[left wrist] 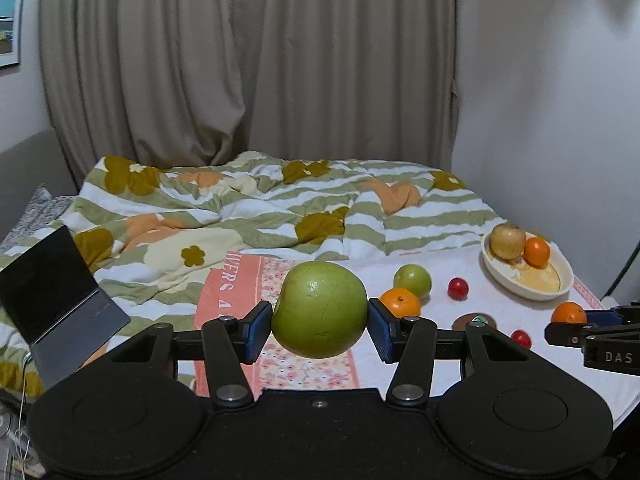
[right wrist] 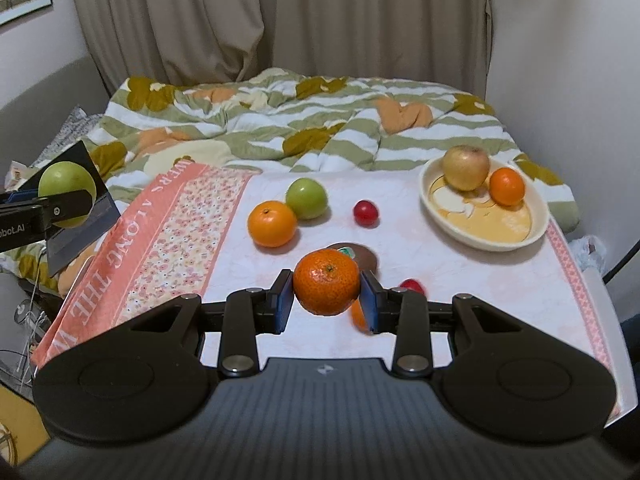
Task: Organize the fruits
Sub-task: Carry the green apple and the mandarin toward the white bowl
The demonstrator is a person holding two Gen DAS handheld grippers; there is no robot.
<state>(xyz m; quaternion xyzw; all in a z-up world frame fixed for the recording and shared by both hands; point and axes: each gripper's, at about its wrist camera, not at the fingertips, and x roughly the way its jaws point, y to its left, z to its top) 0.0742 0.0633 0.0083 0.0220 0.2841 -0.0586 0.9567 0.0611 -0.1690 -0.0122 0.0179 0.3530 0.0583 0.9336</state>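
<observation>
Oranges: four, first (right wrist: 326,282). Green apples: two, first (left wrist: 319,309). Yellowish apple (right wrist: 465,168): one. Small red fruits: two, first (right wrist: 365,212). Brown fruit (right wrist: 360,255), partly hidden: one. Dish (right wrist: 536,224): one. Grippers: two, first (left wrist: 319,330).

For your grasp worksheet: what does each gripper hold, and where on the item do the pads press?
Left gripper holds a green apple; right gripper holds an orange. Pads press each fruit's opposite sides.

From the cream oval bowl (right wrist: 484,236), a yellowish apple (right wrist: 465,168) and small orange (right wrist: 507,186) fill its twelve o'clock half; the six o'clock half lies bare. At nine o'clock stand a red cherry tomato (right wrist: 365,212), a green apple (right wrist: 307,198) and an orange mandarin (right wrist: 272,223), with white cloth (right wrist: 460,276) free between.
</observation>
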